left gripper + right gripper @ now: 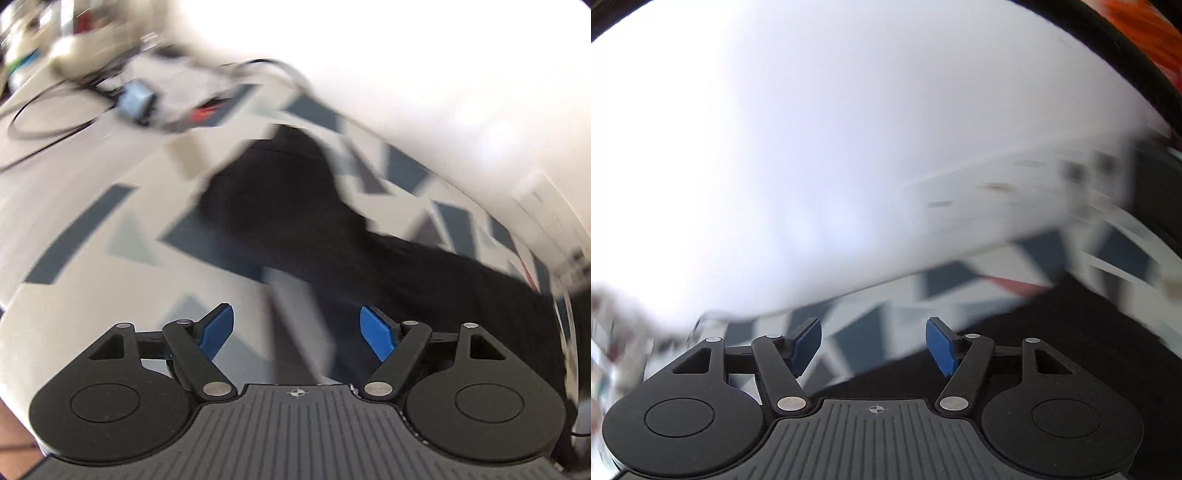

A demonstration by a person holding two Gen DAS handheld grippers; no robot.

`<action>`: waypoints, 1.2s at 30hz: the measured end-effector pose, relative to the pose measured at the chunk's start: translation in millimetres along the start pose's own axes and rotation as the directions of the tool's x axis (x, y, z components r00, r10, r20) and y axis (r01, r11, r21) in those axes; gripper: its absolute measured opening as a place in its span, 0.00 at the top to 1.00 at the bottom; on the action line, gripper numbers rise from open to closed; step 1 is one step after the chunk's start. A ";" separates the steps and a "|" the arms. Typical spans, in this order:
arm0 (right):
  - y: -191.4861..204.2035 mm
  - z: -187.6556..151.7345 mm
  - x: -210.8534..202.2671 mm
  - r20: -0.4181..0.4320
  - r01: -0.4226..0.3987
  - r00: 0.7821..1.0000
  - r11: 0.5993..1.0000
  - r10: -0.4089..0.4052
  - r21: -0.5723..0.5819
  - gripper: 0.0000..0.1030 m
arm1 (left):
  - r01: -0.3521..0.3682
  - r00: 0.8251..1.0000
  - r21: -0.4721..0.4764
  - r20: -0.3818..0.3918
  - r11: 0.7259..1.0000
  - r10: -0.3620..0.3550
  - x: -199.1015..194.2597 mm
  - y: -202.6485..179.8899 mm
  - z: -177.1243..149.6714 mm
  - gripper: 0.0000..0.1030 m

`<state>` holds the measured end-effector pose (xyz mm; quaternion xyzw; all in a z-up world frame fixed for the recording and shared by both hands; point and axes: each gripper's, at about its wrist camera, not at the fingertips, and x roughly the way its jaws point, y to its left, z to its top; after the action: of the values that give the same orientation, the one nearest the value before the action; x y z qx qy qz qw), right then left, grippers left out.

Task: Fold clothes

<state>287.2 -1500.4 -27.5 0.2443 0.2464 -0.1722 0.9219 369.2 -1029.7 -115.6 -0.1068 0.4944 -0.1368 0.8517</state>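
A black garment lies spread on a cloth patterned in white, grey and dark blue. In the left wrist view, blurred by motion, it runs from the middle toward the lower right. My left gripper hangs above its near edge, jaws wide apart, nothing between the blue pads. In the right wrist view the same black garment fills the lower right. My right gripper is above its edge and the patterned cloth, jaws apart and empty.
At the far left of the left wrist view lie black cables, a small blue box and blurred clutter. A white wall rises behind the surface. An orange and black object shows at the right wrist view's top right corner.
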 end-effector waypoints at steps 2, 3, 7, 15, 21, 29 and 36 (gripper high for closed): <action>43.3 -8.7 44.8 -0.104 -0.063 0.993 0.992 0.052 -0.107 0.40 | -0.014 1.000 -0.041 -0.001 0.999 0.014 4.8 20.3 9.8 0.25; 61.6 -18.2 67.1 -0.153 -0.088 0.986 0.984 0.064 -0.157 0.40 | -0.015 1.000 -0.045 0.000 0.999 0.016 6.9 28.2 13.9 0.25; 119.3 -65.7 145.7 -0.288 -0.070 0.956 0.917 -0.050 -0.392 0.40 | -0.011 1.000 0.003 0.006 1.000 0.011 13.8 51.5 29.1 0.25; 183.4 -120.2 186.8 -0.383 -0.123 0.918 0.848 -0.100 -0.516 0.54 | -0.014 1.000 0.211 0.019 0.977 0.010 33.9 69.4 53.2 0.25; 172.4 -90.9 149.3 -0.195 0.069 0.964 0.882 -0.178 -0.465 0.91 | 0.025 1.000 0.282 0.003 0.959 -0.027 45.1 66.0 67.3 0.25; 37.7 -51.7 120.8 -0.123 0.509 0.836 0.839 -0.535 -0.193 0.91 | 0.051 0.999 0.339 -0.007 0.940 -0.051 58.7 34.0 71.9 0.25; -20.1 -40.7 100.3 -0.174 0.660 0.730 0.748 -0.661 -0.075 0.70 | 0.079 0.997 0.370 -0.043 0.926 -0.068 70.7 -3.0 59.3 0.25</action>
<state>345.5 -1514.9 -119.8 0.1523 0.4044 -0.4633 0.7737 454.0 -1053.8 -143.1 0.0397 0.4677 -0.2613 0.8435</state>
